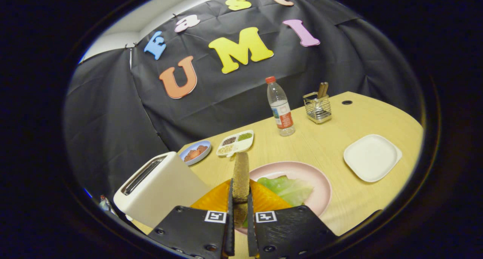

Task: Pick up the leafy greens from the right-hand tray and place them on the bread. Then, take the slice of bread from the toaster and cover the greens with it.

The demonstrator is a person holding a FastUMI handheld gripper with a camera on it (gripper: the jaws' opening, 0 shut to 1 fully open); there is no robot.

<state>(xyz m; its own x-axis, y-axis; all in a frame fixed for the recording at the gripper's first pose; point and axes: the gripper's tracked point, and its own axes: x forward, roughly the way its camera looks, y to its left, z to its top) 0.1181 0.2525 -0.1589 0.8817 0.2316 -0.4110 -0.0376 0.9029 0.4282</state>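
My gripper (240, 198) is shut on a brown slice of bread (240, 174), held edge-on and upright between the fingers. Just beyond the fingers lies a pink plate (319, 176) with an orange-yellow slice (213, 198) and pale green leafy greens (288, 187) resting on it. The held bread hangs over that plate. To the left of the fingers stands a cream toaster (160, 187) with its slots showing on top. A white square tray (371, 157) sits bare on the table to the right.
On the wooden table (320, 138) behind the plate are a small blue dish (195, 152) with orange pieces, a white divided dish (235, 142) of seeds, a water bottle (280, 108) and a wire cutlery holder (318, 107). A round hole (346, 102) marks the far right of the table.
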